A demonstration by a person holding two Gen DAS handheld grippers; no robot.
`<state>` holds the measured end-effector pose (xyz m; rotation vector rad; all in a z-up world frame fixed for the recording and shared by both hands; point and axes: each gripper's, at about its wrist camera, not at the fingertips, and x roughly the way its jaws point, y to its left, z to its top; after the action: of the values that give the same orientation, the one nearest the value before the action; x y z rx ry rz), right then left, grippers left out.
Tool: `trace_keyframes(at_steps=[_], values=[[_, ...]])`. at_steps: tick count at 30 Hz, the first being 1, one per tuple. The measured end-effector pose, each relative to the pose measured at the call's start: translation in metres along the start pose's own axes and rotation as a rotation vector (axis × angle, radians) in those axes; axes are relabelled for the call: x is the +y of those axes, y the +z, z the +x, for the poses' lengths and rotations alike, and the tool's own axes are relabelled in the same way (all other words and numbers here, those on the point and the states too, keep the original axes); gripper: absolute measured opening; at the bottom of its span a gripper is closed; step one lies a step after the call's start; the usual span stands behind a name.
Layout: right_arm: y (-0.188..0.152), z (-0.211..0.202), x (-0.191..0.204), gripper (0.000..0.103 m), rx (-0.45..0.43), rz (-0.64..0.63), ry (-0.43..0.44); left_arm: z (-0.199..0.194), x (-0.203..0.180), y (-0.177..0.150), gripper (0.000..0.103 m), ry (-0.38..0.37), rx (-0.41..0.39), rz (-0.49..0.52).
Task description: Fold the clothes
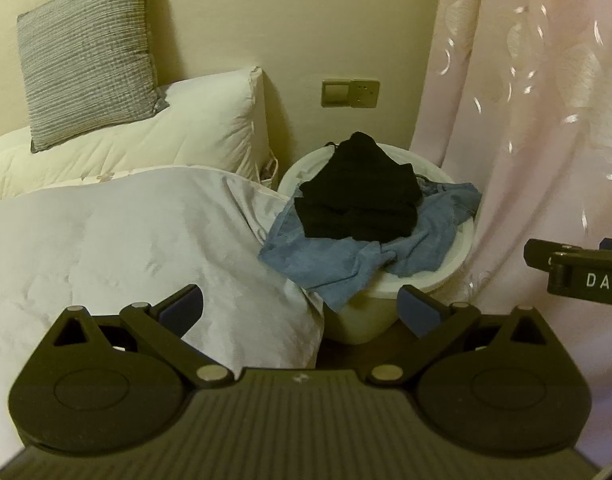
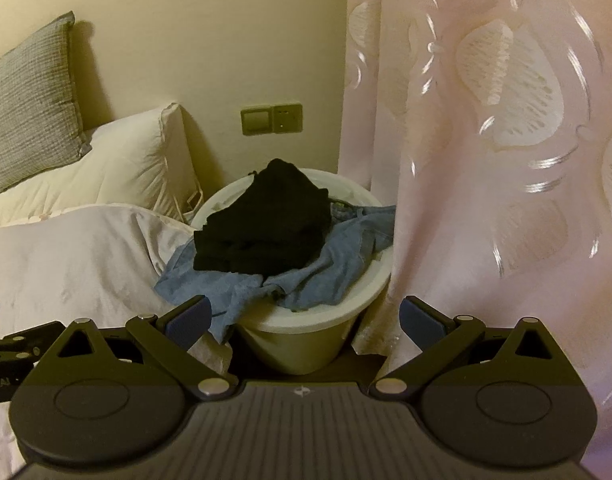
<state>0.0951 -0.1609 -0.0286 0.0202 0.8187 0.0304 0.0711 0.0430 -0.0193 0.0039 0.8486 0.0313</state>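
Both grippers, left gripper (image 1: 301,308) and right gripper (image 2: 303,318), are hovering spread wide, empty. Black garment (image 1: 360,196) is sitting atop blue garment (image 1: 346,256) on white basket (image 1: 422,280), 12 o'clock. Likely soft, light, floppy; pinch a top edge.
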Motion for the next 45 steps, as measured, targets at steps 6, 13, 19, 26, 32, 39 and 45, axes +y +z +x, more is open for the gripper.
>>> trace_keyframes(at_steps=[6,13,19,26,32,39,45], values=[[0.0,0.019,-0.001,0.103,0.028,-0.003,0.031,0.014,0.007,0.002,0.102,0.014,0.031,-0.018],[-0.002,0.064,-0.015,0.103,0.112,0.058,0.089,0.044,0.009,0.001,0.102,0.016,0.073,-0.039],[0.018,0.118,-0.019,0.103,0.166,0.035,0.135,0.087,-0.006,0.012,0.102,0.055,0.088,-0.012],[0.05,0.199,-0.022,0.103,0.233,-0.035,0.112,0.171,-0.023,0.043,0.102,0.027,0.234,-0.041],[0.082,0.279,-0.035,0.103,0.307,-0.01,0.1,0.248,-0.039,0.075,0.101,-0.039,0.273,-0.082],[0.11,0.374,-0.044,0.103,0.409,0.113,0.184,0.344,-0.036,0.107,0.102,-0.095,0.353,-0.236],[0.12,0.444,-0.061,0.103,0.436,0.259,0.232,0.411,-0.032,0.113,0.102,-0.147,0.431,-0.401]])
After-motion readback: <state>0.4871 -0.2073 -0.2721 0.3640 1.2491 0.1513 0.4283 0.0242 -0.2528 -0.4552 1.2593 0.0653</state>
